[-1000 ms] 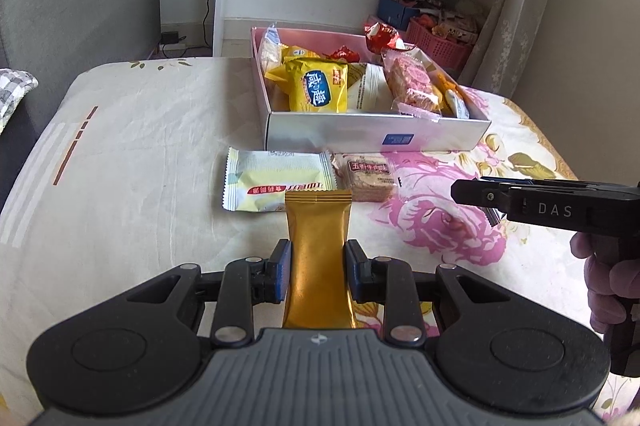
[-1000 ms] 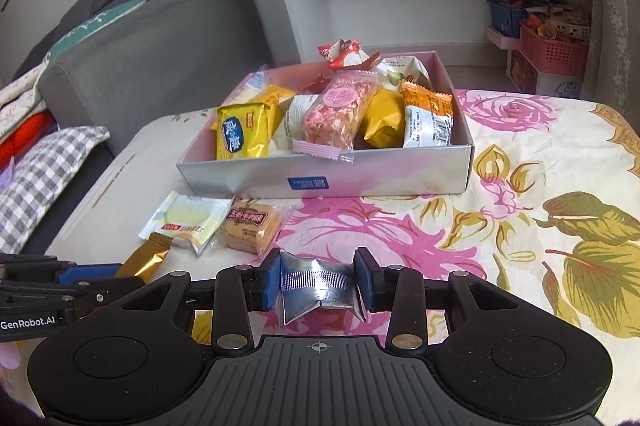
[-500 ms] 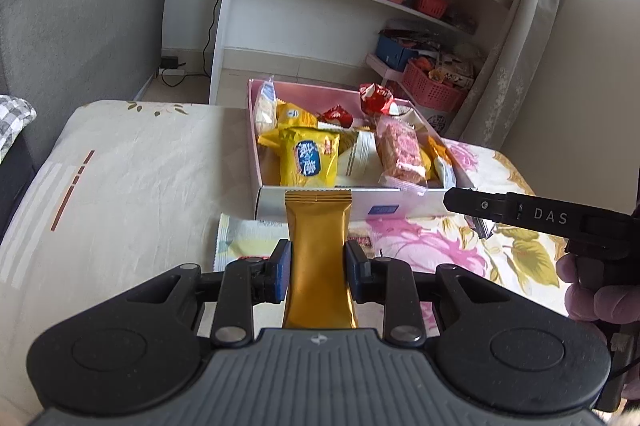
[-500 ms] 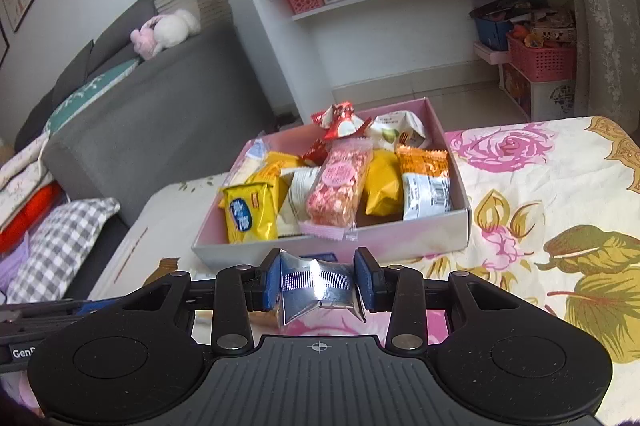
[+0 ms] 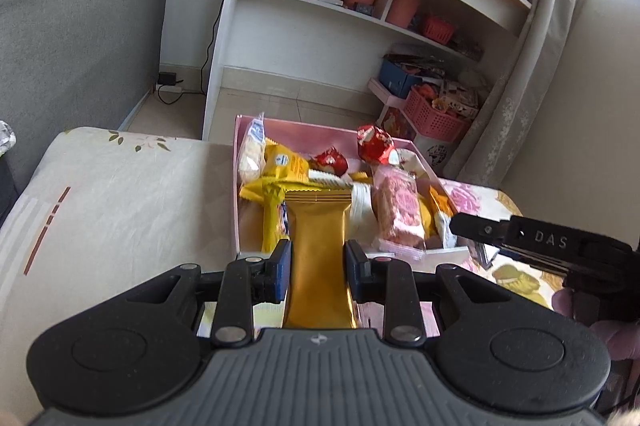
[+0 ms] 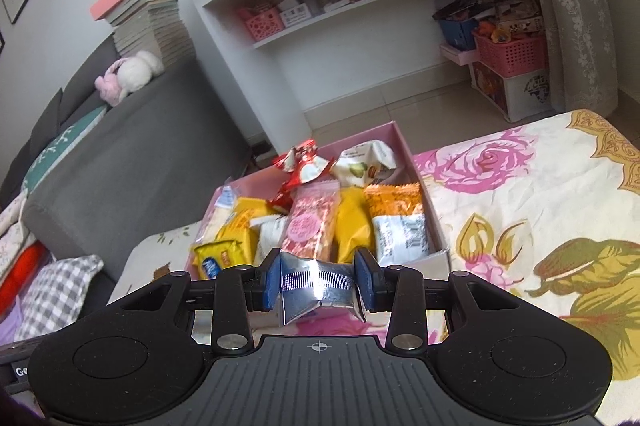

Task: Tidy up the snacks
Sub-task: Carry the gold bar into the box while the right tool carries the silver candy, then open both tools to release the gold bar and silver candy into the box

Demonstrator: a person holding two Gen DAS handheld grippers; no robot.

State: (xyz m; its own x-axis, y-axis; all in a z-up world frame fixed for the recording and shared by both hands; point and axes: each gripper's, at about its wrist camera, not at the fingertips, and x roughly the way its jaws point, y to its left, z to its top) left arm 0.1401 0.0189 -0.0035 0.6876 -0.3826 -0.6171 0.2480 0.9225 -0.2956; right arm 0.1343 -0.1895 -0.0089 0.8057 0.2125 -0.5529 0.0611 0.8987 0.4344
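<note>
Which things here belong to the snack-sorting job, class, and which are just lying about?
Job:
- gold packet, in left tongs
- silver packet, in right tongs
- pink box
- snacks in it, e.g. pink bar

Lying about:
- plush toy
- book stack
- shelf baskets
- sofa

Box [image 6: 406, 150] on table [image 6: 540, 194], packets [image 6: 308, 226] packed inside. Shelf unit [image 6: 340, 38] behind box; sofa [image 6: 132, 146] left of it, book stack [image 6: 148, 14] and plush toy [image 6: 130, 74] on top. Basket [image 6: 510, 50] right of shelf unit. Left gripper [image 5: 318, 262] and right gripper [image 6: 318, 280] before box.
</note>
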